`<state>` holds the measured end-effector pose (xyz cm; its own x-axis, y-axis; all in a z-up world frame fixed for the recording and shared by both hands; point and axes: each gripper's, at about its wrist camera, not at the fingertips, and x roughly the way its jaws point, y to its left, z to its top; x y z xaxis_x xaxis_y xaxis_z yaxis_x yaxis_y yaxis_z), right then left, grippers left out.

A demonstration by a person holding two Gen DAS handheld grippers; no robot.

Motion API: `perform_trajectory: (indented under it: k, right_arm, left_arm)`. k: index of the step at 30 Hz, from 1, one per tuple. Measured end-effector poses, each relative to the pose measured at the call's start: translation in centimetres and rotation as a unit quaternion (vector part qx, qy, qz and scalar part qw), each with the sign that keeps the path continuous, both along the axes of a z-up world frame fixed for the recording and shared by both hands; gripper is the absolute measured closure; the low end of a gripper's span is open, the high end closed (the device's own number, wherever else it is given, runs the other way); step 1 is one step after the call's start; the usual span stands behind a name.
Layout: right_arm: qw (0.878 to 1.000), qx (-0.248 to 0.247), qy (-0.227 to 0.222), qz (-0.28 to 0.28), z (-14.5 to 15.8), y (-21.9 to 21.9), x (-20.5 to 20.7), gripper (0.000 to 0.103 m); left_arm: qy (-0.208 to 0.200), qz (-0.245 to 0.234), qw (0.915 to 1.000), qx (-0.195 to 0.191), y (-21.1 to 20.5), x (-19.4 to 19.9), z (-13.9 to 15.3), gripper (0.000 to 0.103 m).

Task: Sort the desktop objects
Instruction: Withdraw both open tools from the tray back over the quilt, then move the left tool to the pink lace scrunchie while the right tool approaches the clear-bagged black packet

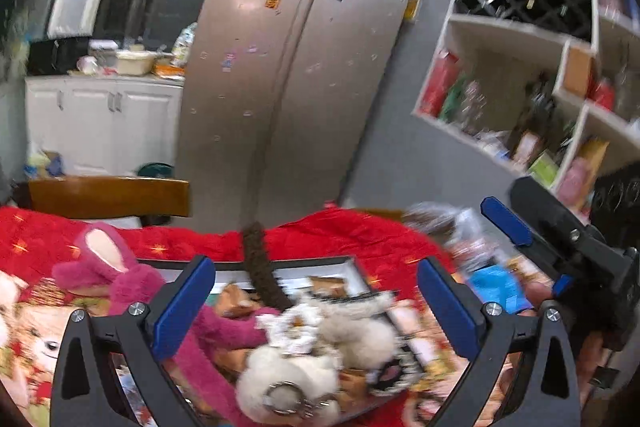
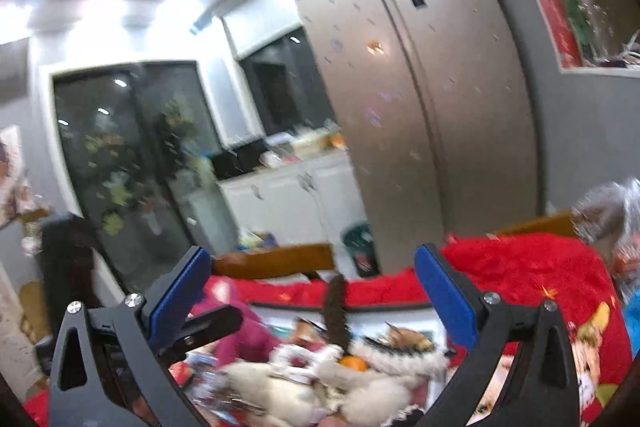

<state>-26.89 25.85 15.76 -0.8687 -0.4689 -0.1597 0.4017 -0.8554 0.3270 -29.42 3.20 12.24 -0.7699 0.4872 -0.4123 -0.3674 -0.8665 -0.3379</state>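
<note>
Above the red-clothed counter (image 1: 360, 239) we held both jaws apart, empty, choosing; next, closing on the fluffy white plush keychain (image 1: 296, 371).

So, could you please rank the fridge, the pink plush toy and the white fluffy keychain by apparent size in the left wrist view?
1. fridge
2. pink plush toy and white fluffy keychain: similar; the keychain's nearness to the camera makes ranking unsure.

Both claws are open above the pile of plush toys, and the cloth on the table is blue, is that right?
Not quite: the cloth is red, as the left wrist view shows, with printed pictures on parts of it. The rest holds: the left claw and right claw are both open above the pile of plush toys.
</note>
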Motion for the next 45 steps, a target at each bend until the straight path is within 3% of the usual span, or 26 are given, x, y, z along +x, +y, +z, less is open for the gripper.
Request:
perform_trajectory:
  k: [2, 4, 8, 12, 17, 21, 29, 33, 36, 41, 45]
  right_arm:
    - [1.0, 0.025, 0.013, -0.011, 1.4, 0.2, 1.3, 0.0]
    - [0.998, 0.051, 0.013, -0.027, 2.5, 0.1, 2.2, 0.0]
    - [0.997, 0.05, 0.023, -0.046, 4.4, -0.3, 4.9, 0.0]
    - [0.999, 0.011, 0.021, -0.029, 6.0, -0.3, 7.5, 0.0]
    - [1.0, 0.015, -0.012, 0.003, 5.8, -1.9, 11.0, 0.0]
    - [0.998, 0.064, -0.021, -0.011, 4.6, -3.5, 14.0, 0.0]
    - [0.994, 0.083, -0.057, -0.047, 0.9, -2.7, 18.3, 0.0]
    - [0.992, 0.081, -0.087, -0.036, -1.8, -2.2, 19.4, 0.0]
    - [0.989, 0.106, -0.102, -0.015, -4.1, -2.8, 19.7, 0.0]
    - [0.969, 0.147, -0.193, 0.041, -8.8, -4.9, 18.3, 0.0]
    - [0.961, 0.149, -0.228, 0.052, -12.1, -5.0, 18.1, 0.0]
  left_arm:
    - [0.022, 0.0, 0.9993, 0.031, -1.0, 0.8, 0.9, 0.0]
    - [0.05, 0.007, 0.9982, 0.034, -1.4, 1.8, 2.1, 0.0]
    - [0.076, -0.001, 0.997, -0.014, -1.1, 4.2, 4.5, 0.0]
    - [0.105, 0.053, 0.9912, -0.06, -1.3, 8.4, 6.3, 0.0]
    - [0.071, 0.065, 0.9904, -0.099, -2.4, 11.7, 5.8, 0.0]
    - [0.034, 0.078, 0.9875, -0.133, -3.8, 14.0, 4.5, 0.0]
    - [-0.011, 0.102, 0.9786, -0.178, -6.7, 18.5, -0.4, 0.0]
    - [-0.051, 0.094, 0.9821, -0.155, -7.5, 19.7, -4.3, 0.0]
    - [-0.072, 0.083, 0.9819, -0.154, -6.9, 19.5, -7.0, 0.0]
    - [-0.09, 0.071, 0.9772, -0.179, -5.8, 19.0, -10.1, 0.0]
    - [-0.119, 0.068, 0.9794, -0.148, -6.5, 18.4, -11.8, 0.0]
